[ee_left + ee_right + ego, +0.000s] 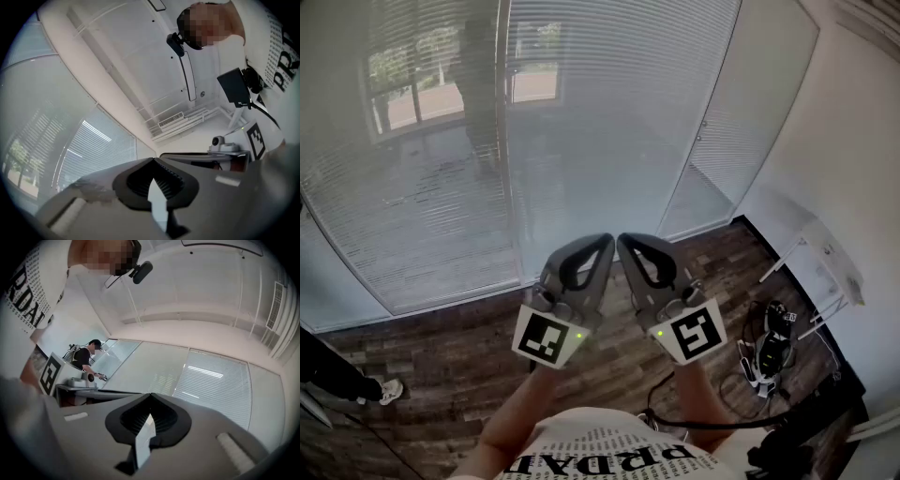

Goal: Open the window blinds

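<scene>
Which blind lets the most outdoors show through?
The leftmost blind: trees and pavement show across its upper slats. The middle blind shows only a small patch; the right-hand blind shows none.

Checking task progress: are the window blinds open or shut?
Shut: the blinds hang fully lowered, outdoors showing only dimly through them.

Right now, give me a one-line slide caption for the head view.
Left gripper and right gripper, both shut and empty, held side by side before the lowered window blinds.
</scene>
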Action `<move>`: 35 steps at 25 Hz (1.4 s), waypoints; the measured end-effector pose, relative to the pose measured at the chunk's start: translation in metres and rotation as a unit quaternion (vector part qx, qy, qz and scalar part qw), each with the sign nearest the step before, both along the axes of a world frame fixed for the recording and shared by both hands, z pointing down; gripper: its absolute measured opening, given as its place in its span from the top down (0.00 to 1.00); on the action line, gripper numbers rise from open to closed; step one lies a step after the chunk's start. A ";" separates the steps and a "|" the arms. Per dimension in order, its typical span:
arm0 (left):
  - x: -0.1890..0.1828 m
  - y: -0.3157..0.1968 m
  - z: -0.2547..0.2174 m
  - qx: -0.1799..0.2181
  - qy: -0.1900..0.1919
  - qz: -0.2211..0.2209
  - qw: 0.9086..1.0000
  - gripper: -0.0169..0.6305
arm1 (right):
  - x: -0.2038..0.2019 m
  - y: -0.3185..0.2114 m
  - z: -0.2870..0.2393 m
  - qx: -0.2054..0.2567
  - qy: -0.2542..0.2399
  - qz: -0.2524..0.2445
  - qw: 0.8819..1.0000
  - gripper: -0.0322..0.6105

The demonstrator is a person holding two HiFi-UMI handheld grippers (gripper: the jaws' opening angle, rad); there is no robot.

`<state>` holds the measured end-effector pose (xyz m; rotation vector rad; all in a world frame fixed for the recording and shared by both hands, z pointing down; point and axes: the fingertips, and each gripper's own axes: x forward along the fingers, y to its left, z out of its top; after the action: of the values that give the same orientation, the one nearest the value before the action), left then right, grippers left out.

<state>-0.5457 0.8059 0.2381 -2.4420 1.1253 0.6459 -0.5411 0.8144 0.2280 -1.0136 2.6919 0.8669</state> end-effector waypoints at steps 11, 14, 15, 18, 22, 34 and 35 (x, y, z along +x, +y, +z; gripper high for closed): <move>0.004 0.003 0.002 -0.006 -0.002 0.008 1.000 0.99 | 0.004 0.002 0.004 -0.005 -0.016 0.006 1.000 0.94; 0.007 0.012 0.010 -0.008 -0.005 0.008 1.000 0.99 | 0.007 0.009 0.015 -0.011 -0.009 0.027 1.000 0.94; 0.008 0.015 0.013 -0.007 -0.008 0.008 1.000 0.99 | 0.008 0.010 0.018 -0.012 -0.007 0.037 0.999 0.94; 0.013 0.025 0.021 -0.009 -0.012 0.008 1.000 0.99 | 0.013 0.016 0.025 -0.021 -0.014 0.061 0.998 0.94; 0.024 0.026 0.027 -0.015 -0.019 0.014 1.000 0.99 | 0.025 0.018 0.030 -0.035 -0.025 0.079 0.996 0.94; 0.044 0.013 0.036 -0.040 -0.013 0.026 0.999 0.99 | 0.047 0.002 0.041 -0.061 -0.033 0.117 0.991 0.94; 0.046 0.009 0.037 -0.044 -0.011 0.025 0.999 0.99 | 0.049 -0.002 0.041 -0.062 -0.033 0.115 0.991 0.94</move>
<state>-0.4997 0.8152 0.2750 -2.5526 1.1078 0.5942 -0.4920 0.8125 0.2692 -1.3775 2.6373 0.6922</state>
